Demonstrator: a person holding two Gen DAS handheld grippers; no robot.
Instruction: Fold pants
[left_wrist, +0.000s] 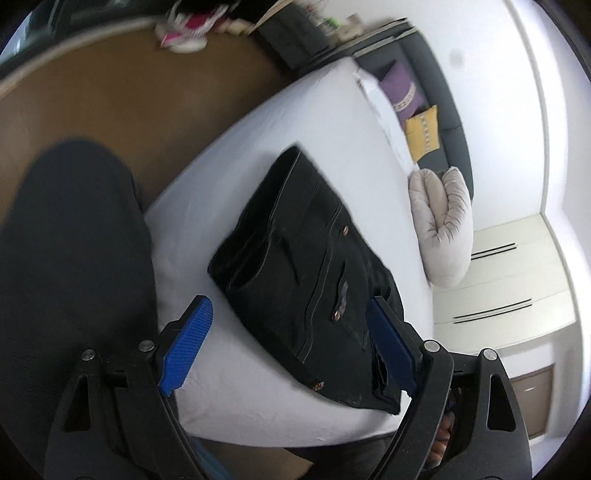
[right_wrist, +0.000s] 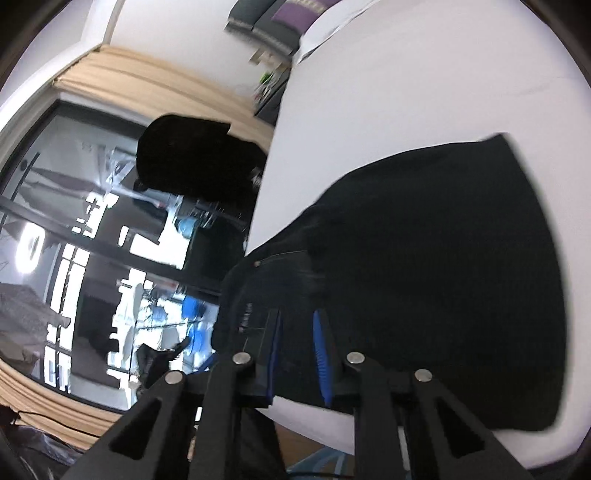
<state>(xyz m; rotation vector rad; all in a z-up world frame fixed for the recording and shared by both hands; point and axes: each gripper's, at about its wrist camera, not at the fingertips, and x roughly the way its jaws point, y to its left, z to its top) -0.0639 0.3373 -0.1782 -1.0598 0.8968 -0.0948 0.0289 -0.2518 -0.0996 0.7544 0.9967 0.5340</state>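
The black pants (left_wrist: 306, 266) lie folded into a compact stack on the white bed (left_wrist: 266, 140), copper rivets showing on top. My left gripper (left_wrist: 288, 332) is open wide above the near end of the pants and holds nothing. In the right wrist view the pants (right_wrist: 424, 258) fill the right half, lying on the bed (right_wrist: 406, 74). My right gripper (right_wrist: 299, 332) has its blue pads close together at the waistband edge near the bed's side, with black cloth between them.
A grey puffy pillow (left_wrist: 443, 229) lies beyond the pants; purple (left_wrist: 400, 90) and yellow (left_wrist: 423, 131) cushions lean on the dark headboard. A white wardrobe (left_wrist: 509, 277) stands at right. A person's dark-clothed leg (left_wrist: 70, 258) is at left. A window with beige curtains (right_wrist: 92, 240) is beside the bed.
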